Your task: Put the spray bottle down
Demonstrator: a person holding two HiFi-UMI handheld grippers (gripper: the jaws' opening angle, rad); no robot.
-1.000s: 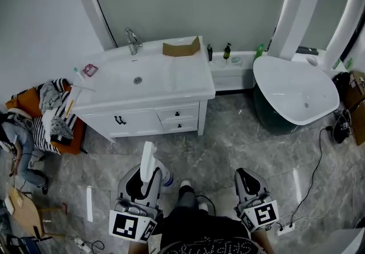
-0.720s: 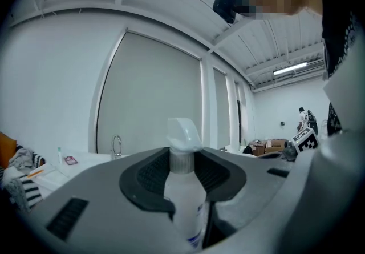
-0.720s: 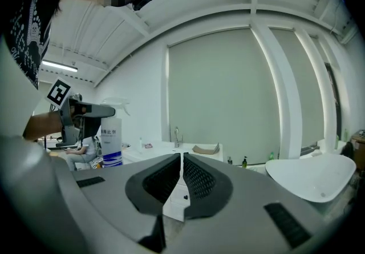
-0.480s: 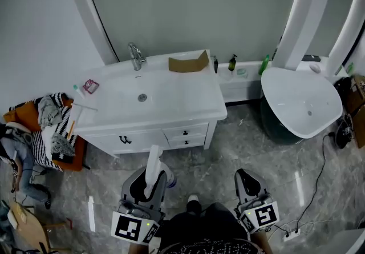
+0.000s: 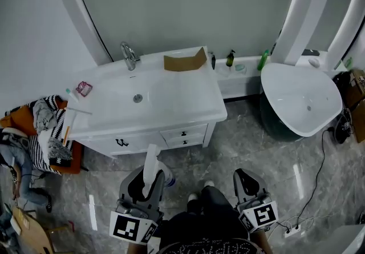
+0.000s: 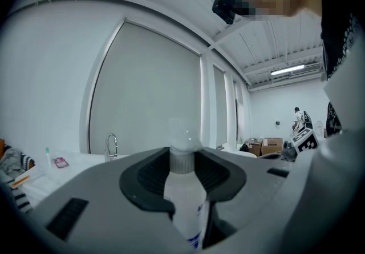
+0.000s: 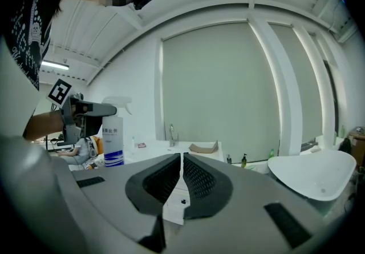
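My left gripper [image 5: 147, 177] is shut on a white spray bottle [image 5: 151, 161] with a blue label, which stands upright over the grey floor. In the left gripper view the bottle's neck [image 6: 183, 160] sits between the dark pads [image 6: 149, 174], with its trigger head above them. My right gripper [image 5: 244, 177] hangs level beside it, shut, with nothing between its jaws [image 7: 182, 159]. The right gripper view shows the spray bottle [image 7: 113, 141] held in the left gripper off to its left. A white vanity [image 5: 188, 111] with a sink basin [image 5: 137, 97] stands just ahead.
A faucet [image 5: 128, 55], a cardboard piece [image 5: 183, 60] and a small pink item [image 5: 84, 88] lie on the vanity top. A white bathtub [image 5: 299, 99] stands at the right, small bottles [image 5: 230, 58] on the ledge behind. Clothes [image 5: 47, 128] pile at the left. Cables [image 5: 315, 173] cross the floor.
The vanity and tub have come nearer and lower in the head view as the person walks forward. Both grippers keep their places in view, the bottle still held.
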